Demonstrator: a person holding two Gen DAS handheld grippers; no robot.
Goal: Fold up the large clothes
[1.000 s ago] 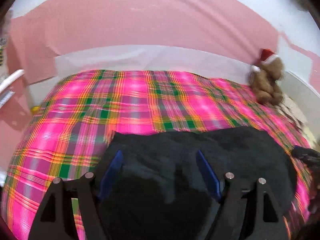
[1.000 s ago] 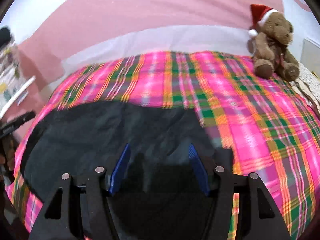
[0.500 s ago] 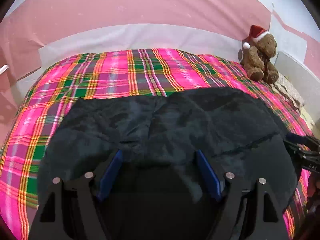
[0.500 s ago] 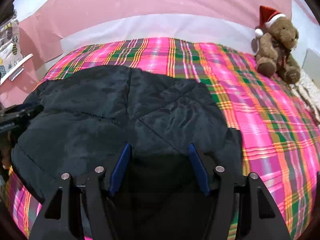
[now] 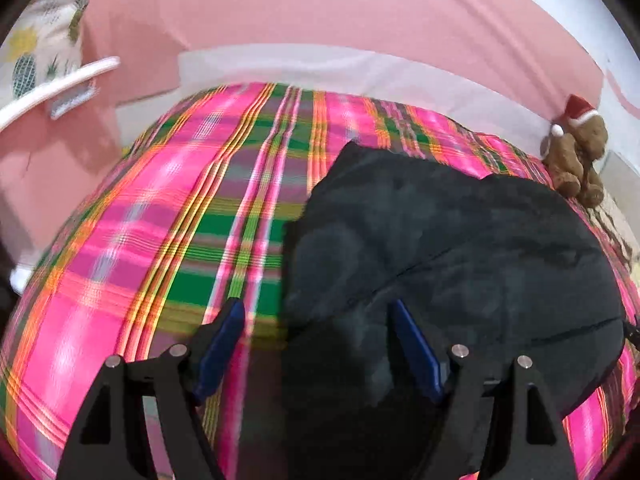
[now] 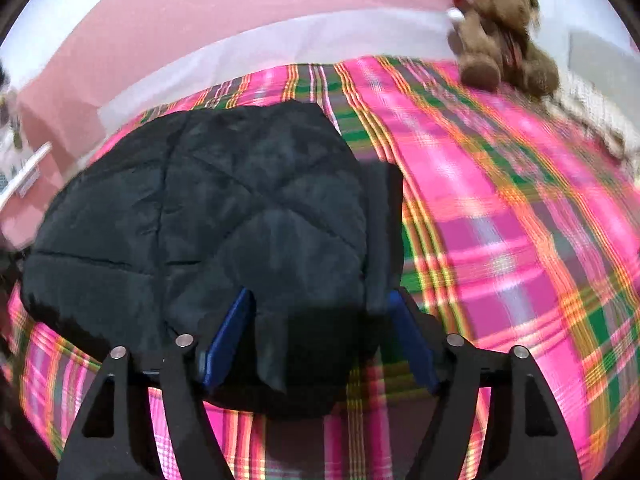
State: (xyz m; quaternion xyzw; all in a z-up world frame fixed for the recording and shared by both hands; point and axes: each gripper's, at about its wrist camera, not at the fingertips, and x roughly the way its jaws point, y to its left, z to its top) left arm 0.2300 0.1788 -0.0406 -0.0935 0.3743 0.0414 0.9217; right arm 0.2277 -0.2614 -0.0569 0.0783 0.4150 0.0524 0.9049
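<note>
The dark quilted jacket [image 6: 208,216] is lying folded on the plaid bedspread [image 6: 520,240], looking soft, puffy and light, likely springing back. The right gripper [image 6: 320,336] is opening over its near edge, releasing it; the left gripper [image 5: 316,344] is standing open astride the jacket's left edge, pads not pressing

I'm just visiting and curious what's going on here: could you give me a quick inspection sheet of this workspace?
Surface: bed under a pink plaid cover.
Job's things: dark quilted garment, bunched in a rough heap on the cover.
Clutter: teddy bear in a Santa hat at the far edge.
Grippers: left hand-held gripper open, the garment's edge between its fingers; right hand-held gripper opening, garment fabric between its fingers, pads not pressing.
Cables: nothing seen.
Surroundings: pink wall with a white band behind the bed; pineapple-print fabric at far left.
</note>
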